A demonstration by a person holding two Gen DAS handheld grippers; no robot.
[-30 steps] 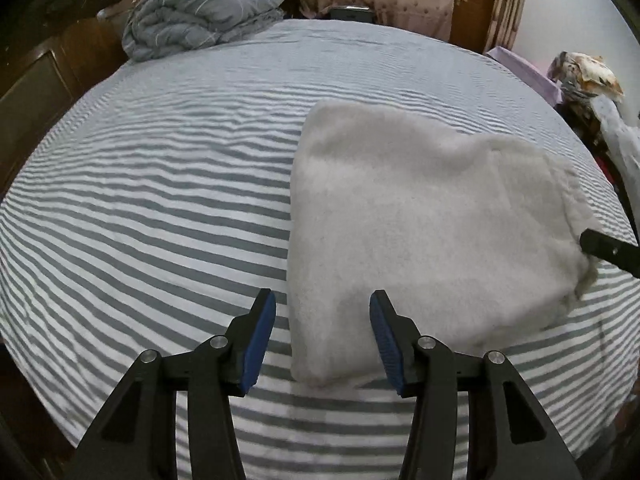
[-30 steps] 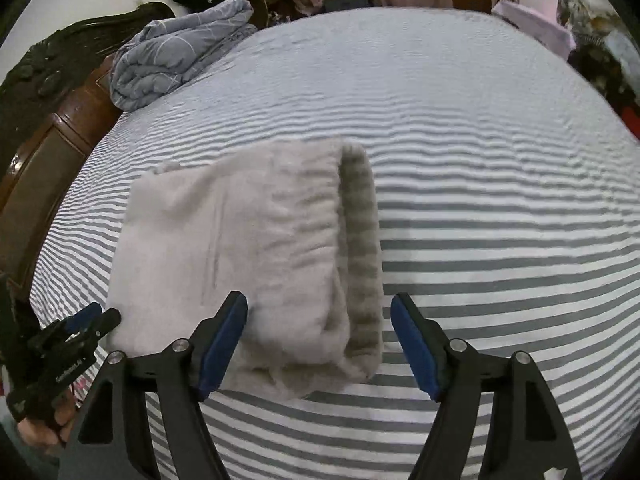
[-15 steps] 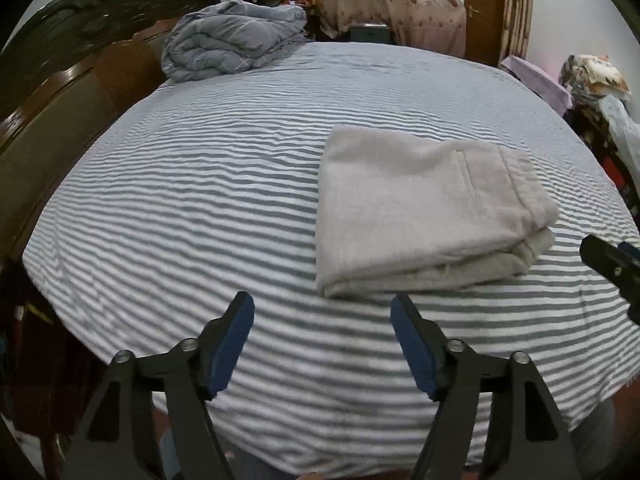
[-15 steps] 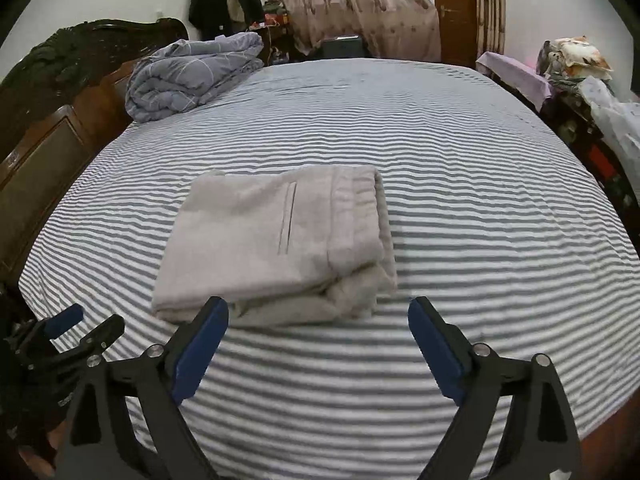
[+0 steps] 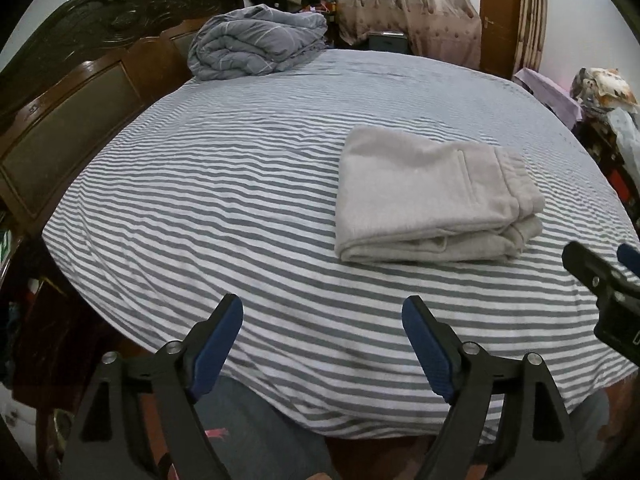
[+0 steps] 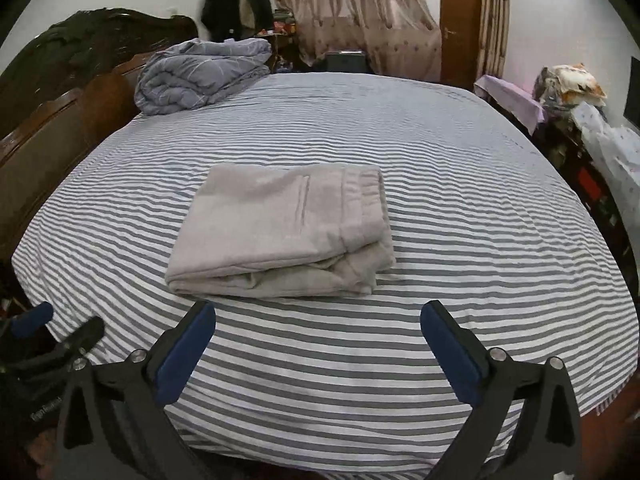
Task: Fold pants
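Since the pale grey fleece pants (image 6: 280, 232) already sit as a neat folded stack near the middle of the grey-and-white striped bed (image 6: 460, 208), you look basically done with the folding step. Your left hand-held gripper (image 5: 322, 340) and right hand-held gripper (image 6: 318, 344) hang clear of the fabric, jaws opening with nothing between them. Next move, I'd guess: maybe just tidy that loose front edge.
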